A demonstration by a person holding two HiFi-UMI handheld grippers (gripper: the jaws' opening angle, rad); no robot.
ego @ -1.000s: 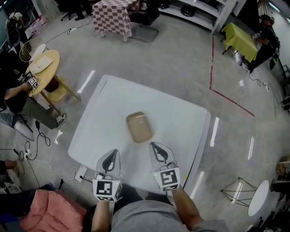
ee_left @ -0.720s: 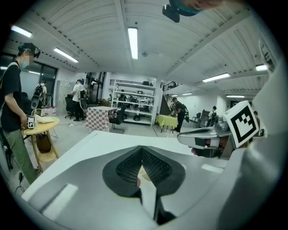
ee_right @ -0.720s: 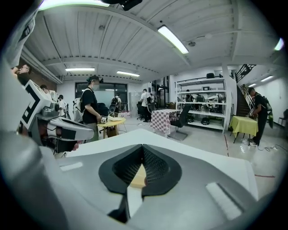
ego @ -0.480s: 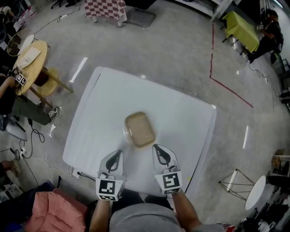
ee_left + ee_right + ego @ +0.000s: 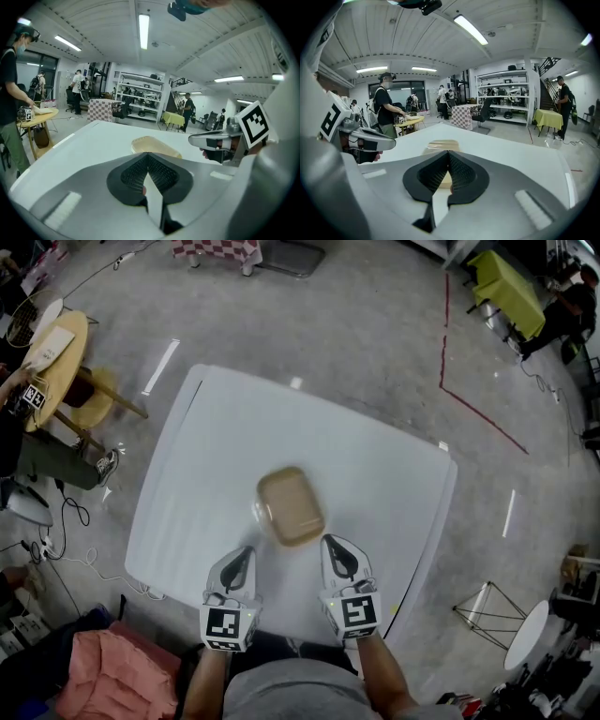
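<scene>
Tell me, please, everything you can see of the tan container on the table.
The tan container is a shallow rounded rectangle, plastic by its look, with a seemingly clear lid. It lies flat near the middle of the table, touching only that. The left gripper and right gripper sit just short of it.

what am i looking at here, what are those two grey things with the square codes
No robot here: a person holds hand-held tongs in each hand. The head view comes from a camera on the person's head, looking down: the left tongs and the right tongs hover over the near edge of a white table. The two gripper views come from cameras riding on the tongs, looking along their jaws. One tan box lies on the table, just ahead of both tips. Both pairs of jaws are closed on nothing. The square-patterned cubes are part of the tongs.
</scene>
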